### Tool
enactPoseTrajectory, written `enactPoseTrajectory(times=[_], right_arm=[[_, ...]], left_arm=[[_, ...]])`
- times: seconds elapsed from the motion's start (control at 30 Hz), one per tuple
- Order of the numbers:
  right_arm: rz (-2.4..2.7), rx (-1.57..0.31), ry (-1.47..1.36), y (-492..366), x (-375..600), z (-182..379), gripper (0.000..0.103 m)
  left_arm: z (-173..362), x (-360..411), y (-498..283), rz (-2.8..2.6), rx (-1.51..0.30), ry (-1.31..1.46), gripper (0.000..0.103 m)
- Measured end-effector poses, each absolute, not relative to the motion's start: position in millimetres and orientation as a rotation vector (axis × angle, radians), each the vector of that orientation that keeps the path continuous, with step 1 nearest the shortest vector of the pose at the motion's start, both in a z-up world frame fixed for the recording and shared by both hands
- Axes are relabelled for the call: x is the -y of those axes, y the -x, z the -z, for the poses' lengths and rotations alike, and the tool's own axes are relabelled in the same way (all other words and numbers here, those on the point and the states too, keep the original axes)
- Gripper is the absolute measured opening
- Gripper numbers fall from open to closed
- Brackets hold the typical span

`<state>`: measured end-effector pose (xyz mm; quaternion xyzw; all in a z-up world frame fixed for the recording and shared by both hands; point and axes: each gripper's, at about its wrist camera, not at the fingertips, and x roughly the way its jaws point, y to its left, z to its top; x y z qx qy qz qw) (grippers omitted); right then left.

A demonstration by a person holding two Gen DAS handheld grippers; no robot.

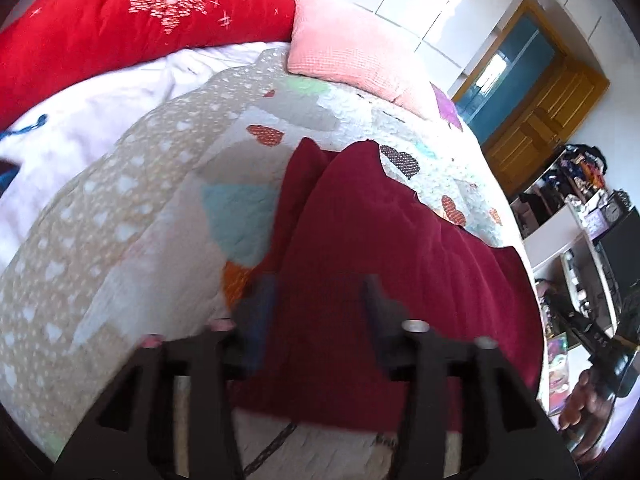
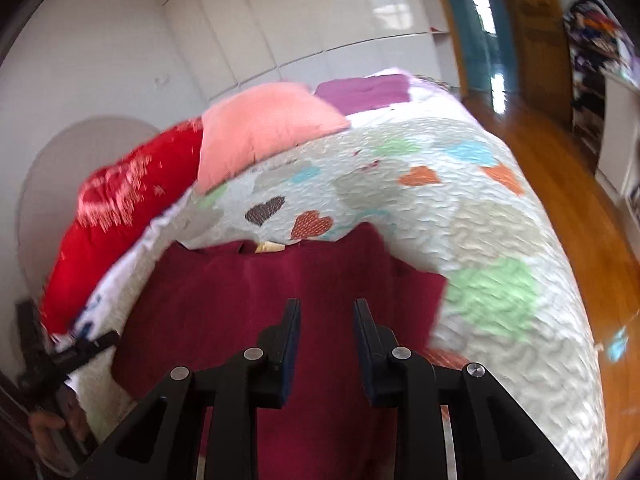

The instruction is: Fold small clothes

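A dark red garment lies spread on the heart-patterned quilt; in the right wrist view the garment shows a pale neck label at its far edge. My left gripper is open, its fingers hovering over the garment's near left part. My right gripper is open above the garment's middle, holding nothing. The other gripper and hand show at the right edge of the left wrist view and at the left edge of the right wrist view.
A red cushion, a pink pillow and white fabric lie at the bed's far side. A purple cloth lies behind the pillow. The wooden floor and cluttered shelves are to the right of the bed.
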<state>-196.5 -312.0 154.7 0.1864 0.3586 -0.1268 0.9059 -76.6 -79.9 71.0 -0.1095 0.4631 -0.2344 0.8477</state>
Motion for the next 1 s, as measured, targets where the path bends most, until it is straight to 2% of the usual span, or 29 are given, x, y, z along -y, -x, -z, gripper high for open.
enactPoseTrajectory(times=[0.07,0.17,0.3,0.4,0.6,0.77,1.0], right_arm=[[0.273,-0.784,-0.379,174.3,309.7,-140.4,0.025],[0.337,-0.832,-0.359,157.7,320.2,-118.8,0.026],[0.382,-0.863,-0.362,137.2,343.4,-93.2,0.034],[0.409,-0.869,-0.306,126.1,343.2,-82.0,0.037],[0.394,-0.882,-0.306,129.9,340.2,-95.8,0.039],[0.244,-0.794,-0.339,142.0,303.2,-128.3,0.042],[0.002,-0.819,-0.271,87.1,226.1,-127.4,0.042]], left_arm=[[-72.8,93.8,62.9,0.482,-0.970,0.223,0.052],[-72.7,110.6,43.0,0.467,-0.951,0.192,0.060],[-48.3,131.8,2.8,0.377,-1.004,0.139,0.061],[-20.8,125.5,-21.8,0.330,-1.047,0.219,0.073],[-33.6,110.6,-7.3,0.349,-1.044,0.225,0.073],[-44.7,91.9,26.0,0.344,-1.012,0.212,0.073],[-43.8,64.2,65.3,0.331,-0.977,0.250,0.073]])
